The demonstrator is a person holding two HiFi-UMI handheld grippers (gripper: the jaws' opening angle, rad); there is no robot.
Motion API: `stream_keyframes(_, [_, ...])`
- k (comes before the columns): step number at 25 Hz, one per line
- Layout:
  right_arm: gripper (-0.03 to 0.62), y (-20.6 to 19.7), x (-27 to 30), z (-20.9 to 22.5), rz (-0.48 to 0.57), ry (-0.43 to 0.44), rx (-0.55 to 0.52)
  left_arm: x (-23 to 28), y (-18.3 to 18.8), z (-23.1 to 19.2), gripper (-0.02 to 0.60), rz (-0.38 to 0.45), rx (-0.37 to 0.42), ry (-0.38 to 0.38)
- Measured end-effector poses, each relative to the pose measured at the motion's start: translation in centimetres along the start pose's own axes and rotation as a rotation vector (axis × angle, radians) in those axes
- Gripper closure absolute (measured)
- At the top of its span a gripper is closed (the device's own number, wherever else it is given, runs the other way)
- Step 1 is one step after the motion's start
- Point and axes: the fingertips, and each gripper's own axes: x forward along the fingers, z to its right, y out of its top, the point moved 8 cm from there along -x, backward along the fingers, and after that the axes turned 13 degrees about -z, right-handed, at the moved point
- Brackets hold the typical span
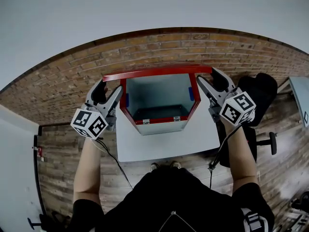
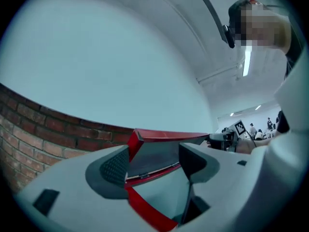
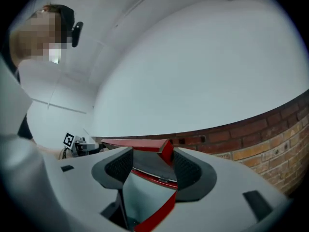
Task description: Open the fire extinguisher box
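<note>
The box is sitting open on the white counter, straight ahead between both tools. Its red lid is standing up at the back, near the brick wall, with its long edge running left to right. The left tool and right tool are each straddling a top lid corner with jaws apart, not pinching it; nothing is standing in the way

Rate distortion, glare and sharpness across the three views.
Head view: strong fisheye bows the brick wall into an arc; the fire extinguisher box is sharp. Left gripper view: black vignette corners, bright ceiling light, slightly soft. Right gripper view: same vignette, even lighting, no glare.
</note>
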Motion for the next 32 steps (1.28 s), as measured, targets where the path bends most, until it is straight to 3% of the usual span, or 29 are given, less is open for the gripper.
stream_keyframes(5, [0.327, 2.5, 2.3, 2.3, 0.057, 0.020, 0.041, 2.2, 2.8, -1.4, 0.215, 0.024, 0.023, 0.027])
stream_keyframes(14, [0.327, 5.5, 6.4, 5.8, 0.072, 0.058, 0.064, 6.0, 5.9, -4.2, 0.215, 0.046, -0.063, 0.054])
stream_keyframes(32, [0.327, 6.3, 12.1, 9.7, 0.053, -0.004, 0.102, 10.9, 6.7, -7.3, 0.215, -0.009, -0.041, 0.114])
